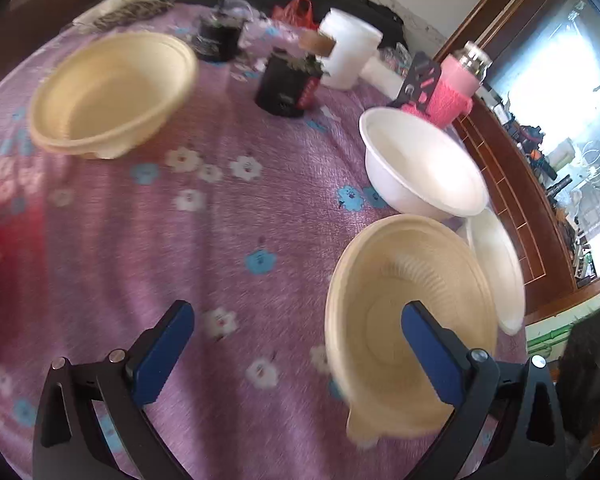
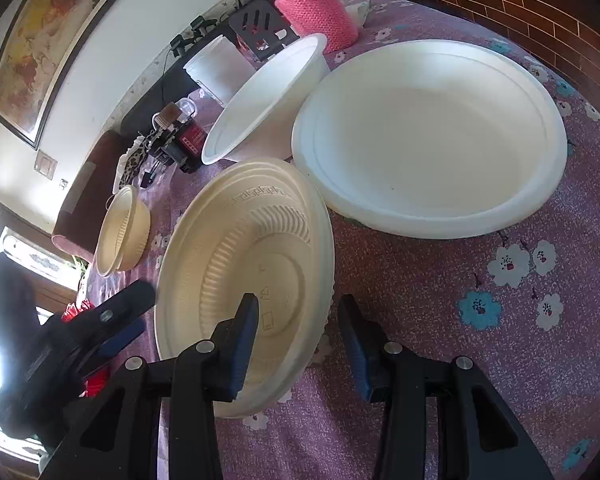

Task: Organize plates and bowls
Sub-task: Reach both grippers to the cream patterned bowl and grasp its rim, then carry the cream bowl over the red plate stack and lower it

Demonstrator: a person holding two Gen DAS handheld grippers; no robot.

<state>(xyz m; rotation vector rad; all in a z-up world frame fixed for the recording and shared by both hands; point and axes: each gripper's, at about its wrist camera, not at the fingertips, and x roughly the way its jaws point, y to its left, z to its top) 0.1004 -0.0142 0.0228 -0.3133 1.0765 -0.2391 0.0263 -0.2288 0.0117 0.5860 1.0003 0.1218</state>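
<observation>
Here, the left tongs [image 1: 296, 354] hover low over a bench covered in a purple flowered cloth [image 1: 228, 216], blue-padded jaws spread wide and empty. The right finger [image 1: 430, 354] stands in front of a ribbed cream plastic bowl [image 1: 384, 280]. That bowl appears tipped up on its side in both views. The right tongs [image 2: 298, 340], angled down toward the bench, are partly open and straddle the bowl's lower rim, the left finger [image 2: 240, 344] inside the bowl and the other outside; whether they press it cannot be told. Just beyond lie a wide white foam plate [image 2: 432, 136] and a deeper white foam bowl [image 2: 260, 100]. Another cream bowl [image 1: 112, 92] sits well apart at the bench's far left.
</observation>
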